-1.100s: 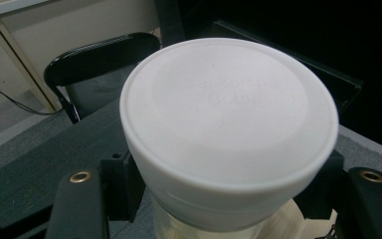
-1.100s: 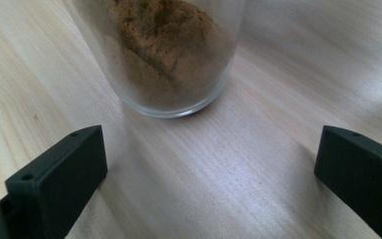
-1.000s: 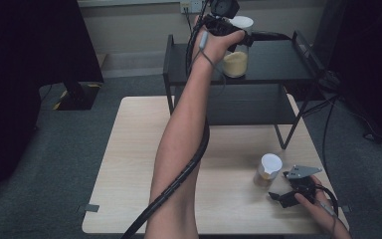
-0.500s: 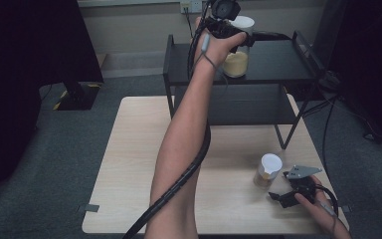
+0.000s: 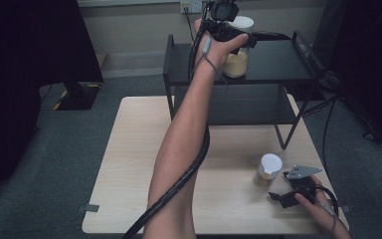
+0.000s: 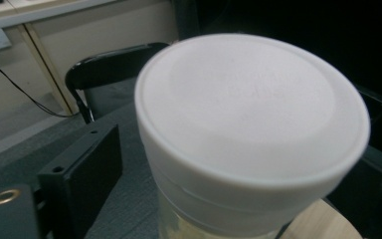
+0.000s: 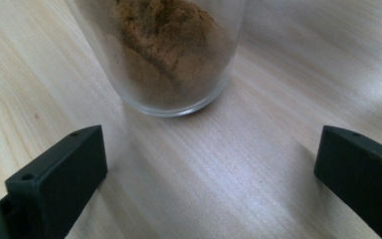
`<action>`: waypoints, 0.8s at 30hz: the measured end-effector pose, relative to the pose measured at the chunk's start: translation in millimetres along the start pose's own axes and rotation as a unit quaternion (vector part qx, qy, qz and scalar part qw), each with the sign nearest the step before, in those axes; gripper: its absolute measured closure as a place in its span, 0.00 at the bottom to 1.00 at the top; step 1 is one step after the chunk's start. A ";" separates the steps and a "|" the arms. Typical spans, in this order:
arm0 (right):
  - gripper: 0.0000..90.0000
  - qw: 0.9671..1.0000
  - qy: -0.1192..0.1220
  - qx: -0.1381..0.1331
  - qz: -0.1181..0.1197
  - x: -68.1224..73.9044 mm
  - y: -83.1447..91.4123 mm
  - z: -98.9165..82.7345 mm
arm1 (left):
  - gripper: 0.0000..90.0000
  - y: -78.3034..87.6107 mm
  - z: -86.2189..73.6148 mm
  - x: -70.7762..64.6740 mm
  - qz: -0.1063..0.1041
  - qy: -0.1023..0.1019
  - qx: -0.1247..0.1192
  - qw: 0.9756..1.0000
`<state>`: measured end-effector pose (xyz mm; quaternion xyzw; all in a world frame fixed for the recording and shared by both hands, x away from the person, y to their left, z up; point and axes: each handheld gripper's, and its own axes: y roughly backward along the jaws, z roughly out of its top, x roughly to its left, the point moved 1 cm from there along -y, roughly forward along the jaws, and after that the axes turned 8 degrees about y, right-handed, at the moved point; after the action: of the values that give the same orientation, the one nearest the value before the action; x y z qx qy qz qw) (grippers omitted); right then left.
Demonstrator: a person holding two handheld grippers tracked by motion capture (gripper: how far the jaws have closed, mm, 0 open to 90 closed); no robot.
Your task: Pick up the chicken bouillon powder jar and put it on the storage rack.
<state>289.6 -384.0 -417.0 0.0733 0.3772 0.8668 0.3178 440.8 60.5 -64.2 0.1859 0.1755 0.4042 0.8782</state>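
On the top of the black shelf (image 5: pixel 278 62) stands a glass jar (image 5: pixel 237 60) of pale yellow powder with a white lid (image 6: pixel 251 104). My left gripper (image 5: pixel 227 26) reaches out over it. Its jaws have just been opening and now stand on either side of the jar, and a gap shows between the left finger (image 6: pixel 79 169) and the glass. A second jar (image 5: pixel 268 168) with a white lid stands on the wooden table (image 5: pixel 129 149); it holds brown powder (image 7: pixel 174 55). My right gripper (image 7: pixel 209 164) lies open just short of it, at the table's front right (image 5: pixel 281 195).
The black two-level shelf takes up the back of the table, with its legs (image 5: pixel 288 129) coming down near the table's jar. A thick cable (image 5: pixel 179 184) trails from my left arm. Wall sockets (image 5: pixel 191 6) and dark floor lie behind.
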 end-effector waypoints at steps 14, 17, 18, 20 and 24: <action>0.00 1.000 0.000 0.000 0.000 0.2 0.0 -0.1 | 0.01 16.3 -12.2 2.2 -0.019 -0.014 -0.014 1.000; 0.00 1.000 0.000 0.000 0.000 0.2 0.1 -0.1 | 0.01 19.3 -16.6 1.6 -0.022 -0.009 -0.015 1.000; 0.00 1.000 0.000 0.000 0.000 0.2 0.1 -0.1 | 0.01 20.1 -17.7 1.6 -0.024 -0.012 -0.014 1.000; 0.00 1.000 0.000 0.000 0.000 0.2 0.1 0.0 | 0.01 21.8 -21.6 1.4 -0.024 -0.018 -0.017 0.999; 0.00 1.000 -0.001 0.000 -0.001 0.3 0.0 -0.1 | 0.02 24.4 -29.1 3.3 -0.032 -0.018 -0.022 0.999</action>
<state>289.3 -383.9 -417.1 0.0736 0.3767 0.8667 0.3186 413.7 83.1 -78.6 0.1681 0.1561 0.3761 0.8977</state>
